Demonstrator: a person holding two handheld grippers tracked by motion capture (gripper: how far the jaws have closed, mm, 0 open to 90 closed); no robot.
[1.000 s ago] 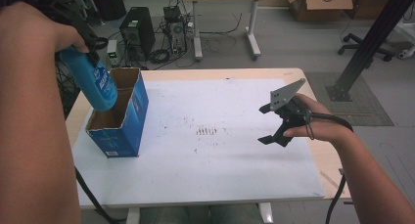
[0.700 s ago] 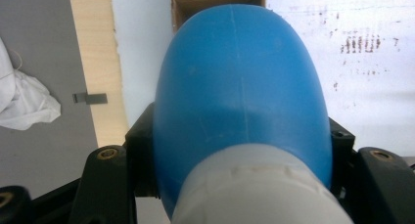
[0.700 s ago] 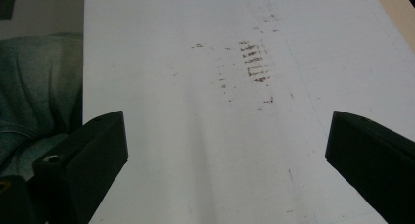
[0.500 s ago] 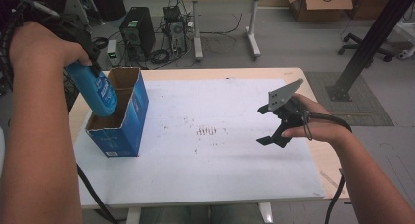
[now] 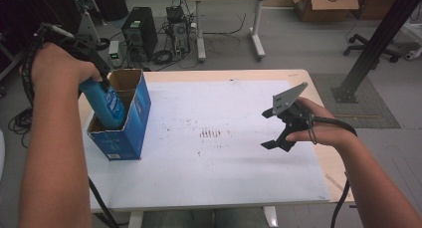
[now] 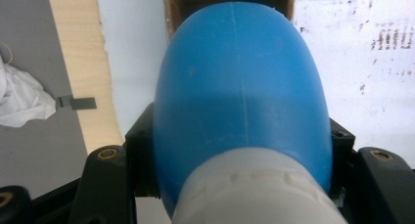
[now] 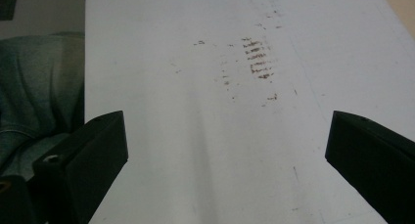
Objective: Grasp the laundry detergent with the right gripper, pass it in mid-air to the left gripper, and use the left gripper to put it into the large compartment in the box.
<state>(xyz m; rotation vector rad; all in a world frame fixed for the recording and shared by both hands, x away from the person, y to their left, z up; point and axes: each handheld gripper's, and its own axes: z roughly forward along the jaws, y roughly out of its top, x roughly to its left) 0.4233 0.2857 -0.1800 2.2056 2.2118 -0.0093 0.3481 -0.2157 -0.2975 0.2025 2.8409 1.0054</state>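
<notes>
Box (image 5: 124, 118) sits near the table's (image 5: 239, 183) left edge, with lots of bare white top beyond it. Left gripper (image 5: 102, 78) jaws clamp the blue bottle (image 5: 105, 104), halfway inside the box. Right gripper (image 5: 278, 126) hangs wide open, empty.

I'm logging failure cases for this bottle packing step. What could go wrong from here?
1. The box stands near the table's left edge with nothing bracing it; pushing the blue bottle down could tip or slide it.
2. The left gripper clamps the bottle's rounded shoulder, so it might slip.
</notes>
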